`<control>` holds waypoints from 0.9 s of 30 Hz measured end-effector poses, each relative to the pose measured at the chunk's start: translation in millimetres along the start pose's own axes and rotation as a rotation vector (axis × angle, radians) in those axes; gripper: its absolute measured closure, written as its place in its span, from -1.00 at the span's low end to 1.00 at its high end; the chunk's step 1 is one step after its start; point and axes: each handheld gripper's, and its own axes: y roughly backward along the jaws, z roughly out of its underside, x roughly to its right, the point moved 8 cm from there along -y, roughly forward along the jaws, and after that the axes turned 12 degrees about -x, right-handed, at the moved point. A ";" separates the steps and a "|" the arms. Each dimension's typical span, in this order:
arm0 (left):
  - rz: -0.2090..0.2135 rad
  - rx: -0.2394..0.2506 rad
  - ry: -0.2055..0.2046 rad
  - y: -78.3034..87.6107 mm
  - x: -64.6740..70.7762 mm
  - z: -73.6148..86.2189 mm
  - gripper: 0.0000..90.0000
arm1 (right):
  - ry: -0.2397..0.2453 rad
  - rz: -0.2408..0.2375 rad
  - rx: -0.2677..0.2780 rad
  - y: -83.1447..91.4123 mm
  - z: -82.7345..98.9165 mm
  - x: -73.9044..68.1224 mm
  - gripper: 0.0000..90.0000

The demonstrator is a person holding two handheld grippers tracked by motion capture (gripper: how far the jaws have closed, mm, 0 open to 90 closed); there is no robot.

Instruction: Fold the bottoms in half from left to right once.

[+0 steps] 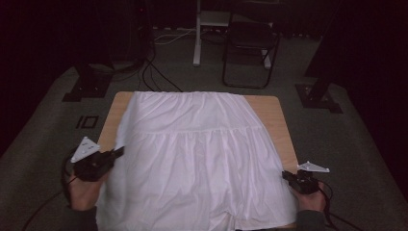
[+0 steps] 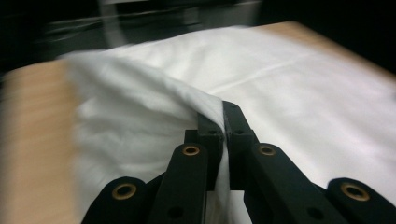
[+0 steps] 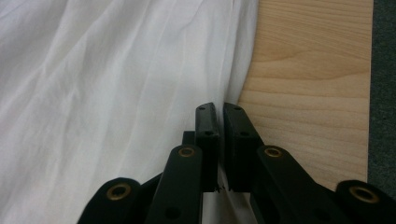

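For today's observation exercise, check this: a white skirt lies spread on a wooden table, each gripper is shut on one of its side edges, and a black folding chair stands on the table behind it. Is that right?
One detail is wrong. The high view shows the black folding chair on the floor beyond the wooden table, not on it. The rest holds: the white skirt lies spread, with the left gripper and right gripper shut on its side edges.

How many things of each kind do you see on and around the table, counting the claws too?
White cloth: 1
Wooden table: 1
Claws: 2, the left claw and the right claw, each shut on an edge of the cloth
Black folding chair: 1
Total: 5
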 end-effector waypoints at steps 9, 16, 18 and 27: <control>0.410 0.067 -0.196 -58.2 128.6 -60.9 0.97 | -0.002 -0.003 0.004 -0.8 -0.9 0.4 0.91; 0.493 -0.055 -0.262 -138.6 191.7 -49.5 0.80 | 0.003 0.007 0.003 -0.9 -1.0 0.0 0.90; 0.508 -0.103 -0.247 -158.8 193.9 -37.3 0.80 | 0.002 0.009 0.002 -0.9 -1.2 -0.3 0.89; 0.320 -0.053 -0.187 -128.5 125.1 -17.8 0.10 | 0.020 0.077 0.107 30.6 -36.4 -33.5 -0.03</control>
